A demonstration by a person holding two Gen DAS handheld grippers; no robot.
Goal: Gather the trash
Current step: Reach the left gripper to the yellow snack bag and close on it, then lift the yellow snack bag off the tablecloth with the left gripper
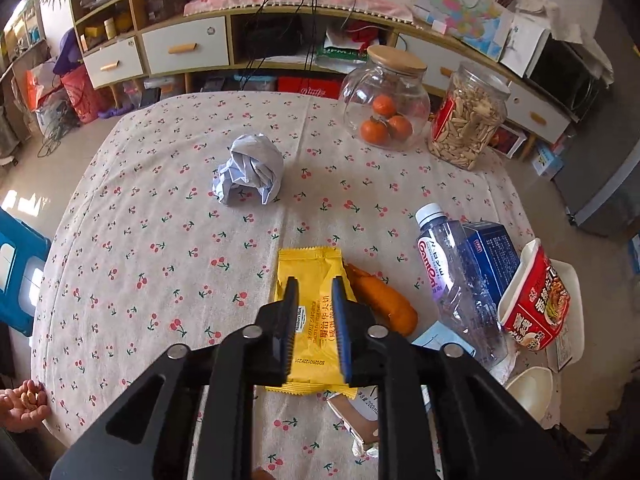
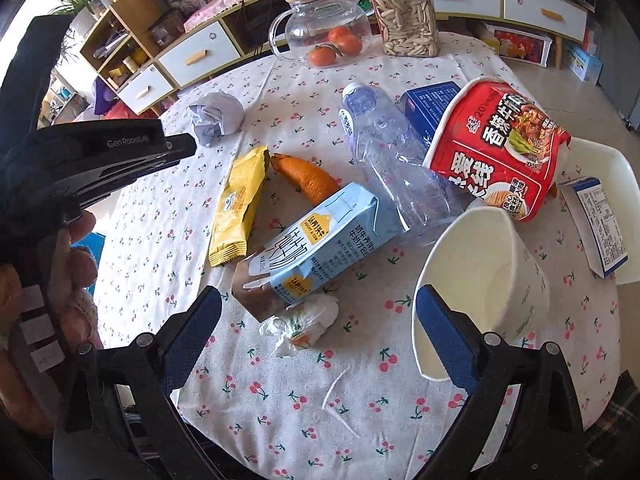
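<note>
1. Yellow snack wrapper: flat on the cherry-print tablecloth, centre of the left wrist view. In the right wrist view it is left of centre, also lying flat.
2. Left tongs: narrow gap, above the wrapper, which shows through the gap. Pads are not pressing on it; nothing is held.
3. Orange peel: just beside the wrapper's right edge.
4. Light-blue milk carton: on its side, centre of the right wrist view, below the peel. The clear plastic bottle lies against its upper right.
5. Crumpled white wad: just below the carton.
6. Right tongs: wide apart and empty, over the cloth. The wad sits between the two fingers in the picture; I cannot tell how high the tongs are above it.
7. White paper cup: tipped, lower right, its rim behind the right-hand finger. Contact unclear.
8. Red noodle tub: tipped on its side, upper right, above the cup. A dark-blue box is behind it.
9. Grey paper ball: alone, upper centre-left, well apart from the rest.
10. Top right of the left wrist view: glass jar with oranges and seed jar, both upright.
</note>
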